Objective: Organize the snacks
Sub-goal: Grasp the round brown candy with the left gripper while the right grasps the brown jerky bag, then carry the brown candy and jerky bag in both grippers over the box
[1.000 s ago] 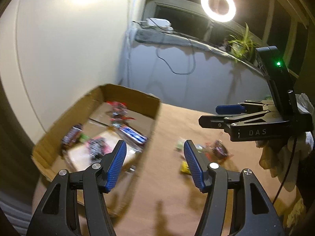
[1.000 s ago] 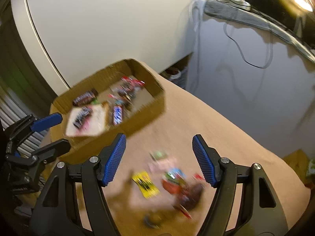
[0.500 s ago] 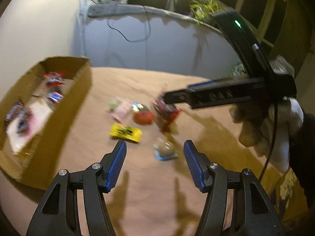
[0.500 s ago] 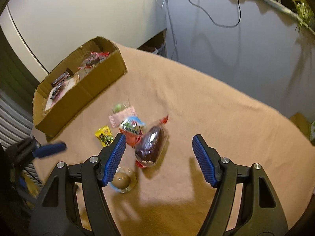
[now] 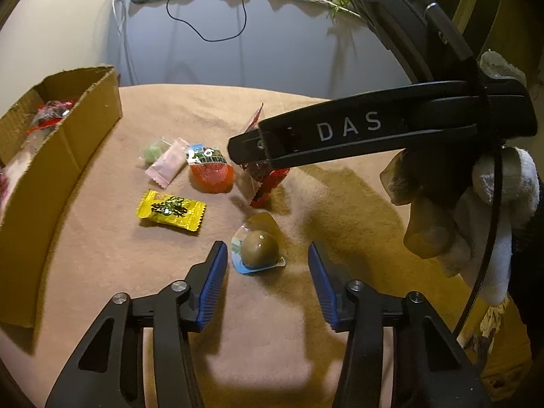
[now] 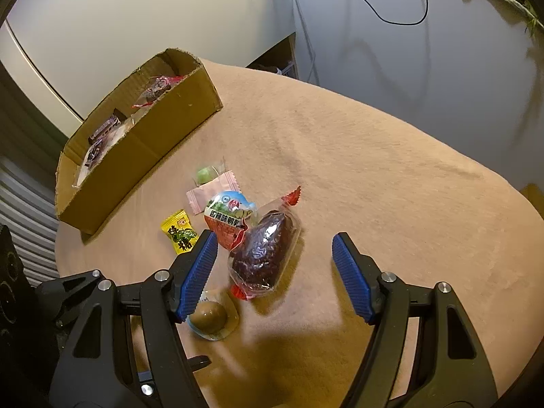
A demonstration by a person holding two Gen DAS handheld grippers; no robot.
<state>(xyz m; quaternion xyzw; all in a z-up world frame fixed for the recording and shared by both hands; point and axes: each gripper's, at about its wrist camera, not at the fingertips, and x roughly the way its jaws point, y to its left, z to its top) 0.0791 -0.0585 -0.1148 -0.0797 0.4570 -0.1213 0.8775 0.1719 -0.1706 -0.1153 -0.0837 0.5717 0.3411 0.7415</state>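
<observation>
**A:** Snacks lie loose on the worktop (image 6: pixel 391 176) beside the cardboard box (image 6: pixel 163 156). How will the dark date pack (image 6: pixel 263 251) handle?

**B:** We judge it light, soft and crinkly, with slippery film. We would grip across its plump middle, not the red crimped ends.

**A:** Position relative to our fingers?

**B:** It lies between the spread fingers of the right gripper (image 6: pixel 273 267), nearer the left-hand one, untouched. The left gripper (image 5: pixel 267 287) is also spread, straddling the brown egg cup (image 5: pixel 259 250).

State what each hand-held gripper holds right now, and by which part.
Nothing is held. The left hand-held gripper is open around the brown sweet; the right hand-held gripper is open over the dark red packet.
</observation>
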